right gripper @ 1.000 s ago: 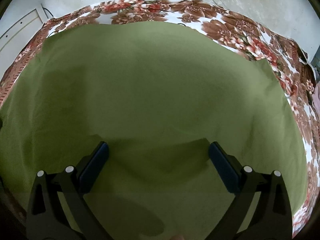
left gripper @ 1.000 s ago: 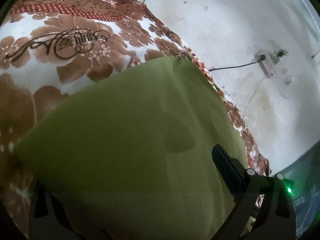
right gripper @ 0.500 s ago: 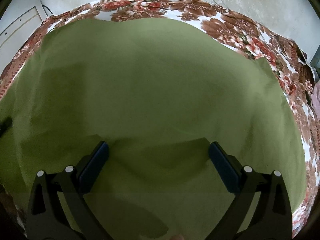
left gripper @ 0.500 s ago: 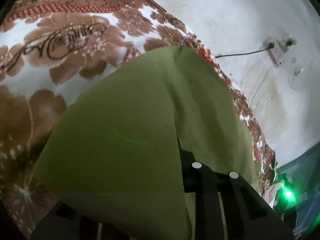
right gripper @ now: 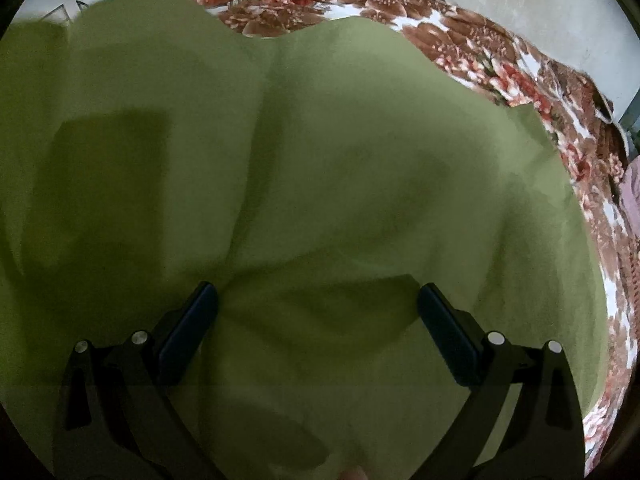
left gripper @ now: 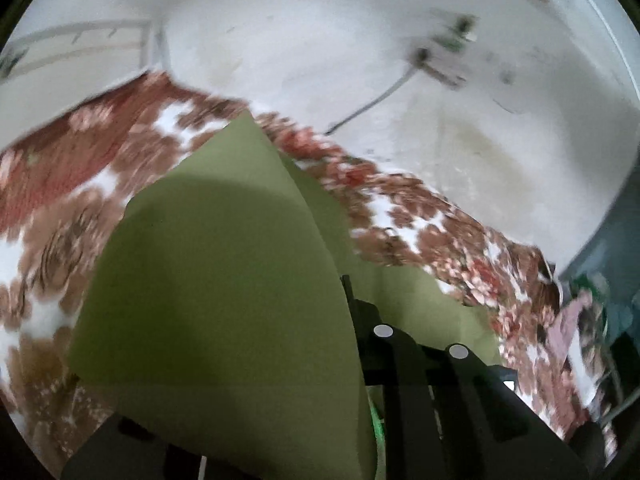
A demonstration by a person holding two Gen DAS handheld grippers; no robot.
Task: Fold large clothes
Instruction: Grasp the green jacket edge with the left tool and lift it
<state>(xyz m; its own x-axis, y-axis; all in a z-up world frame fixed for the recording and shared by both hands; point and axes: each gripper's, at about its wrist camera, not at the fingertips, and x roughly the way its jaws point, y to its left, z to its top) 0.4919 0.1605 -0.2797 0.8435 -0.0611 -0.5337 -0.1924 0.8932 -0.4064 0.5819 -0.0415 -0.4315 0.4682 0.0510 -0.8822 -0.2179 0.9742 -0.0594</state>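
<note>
Underneath, floral blanket (left gripper: 64,216) meets pale wall (left gripper: 312,40); left tongs (left gripper: 348,292) closing on green cloth (left gripper: 224,264), right tongs (right gripper: 316,316) spread.

The left wrist view is smeared with motion blur: the flowers of the floral blanket (left gripper: 420,216) run into streaks, and the socket (left gripper: 444,56) on the wall above the blanket, with its cable, is too soft to read. The green cloth (left gripper: 224,280) drapes over the left gripper (left gripper: 348,300), hiding one finger and the contact between the pads, which are closing on it. Right of the blanket, a pinkish heap (left gripper: 568,324) cannot be identified. In the right wrist view the green cloth (right gripper: 340,168) covers most of the blanket and runs past the left and bottom edges.
</note>
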